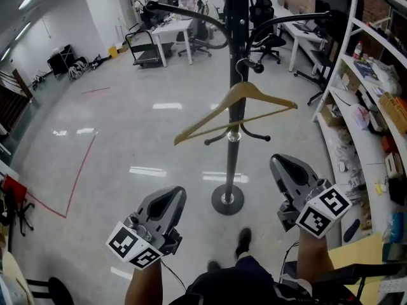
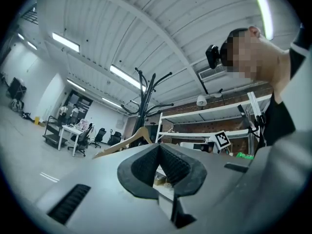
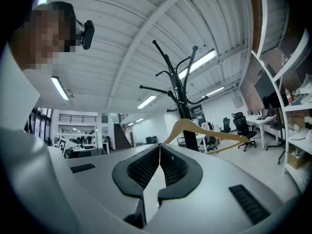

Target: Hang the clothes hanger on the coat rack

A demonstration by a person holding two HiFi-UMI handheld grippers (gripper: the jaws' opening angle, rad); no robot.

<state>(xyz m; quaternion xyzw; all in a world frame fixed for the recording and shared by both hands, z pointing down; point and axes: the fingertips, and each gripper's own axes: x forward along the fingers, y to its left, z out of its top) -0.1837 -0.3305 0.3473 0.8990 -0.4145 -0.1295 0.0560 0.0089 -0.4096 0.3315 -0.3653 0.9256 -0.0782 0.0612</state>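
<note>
- Clothes hanger (image 1: pixel 236 110), wooden: hooked on coat rack (image 1: pixel 236 18), tilted; may slip off if the rack is knocked.
- Left hand-held gripper (image 1: pixel 173 196), right hand-held gripper (image 1: pixel 283 164): both clenched, empty.

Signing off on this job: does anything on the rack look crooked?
The wooden hanger hangs from the coat rack tilted, its left end lower than its right in the head view. Nothing else looks odd.

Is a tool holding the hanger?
No, the hanger hangs on the rack, while the left tool and right tool sit shut and empty, apart from it.
</note>
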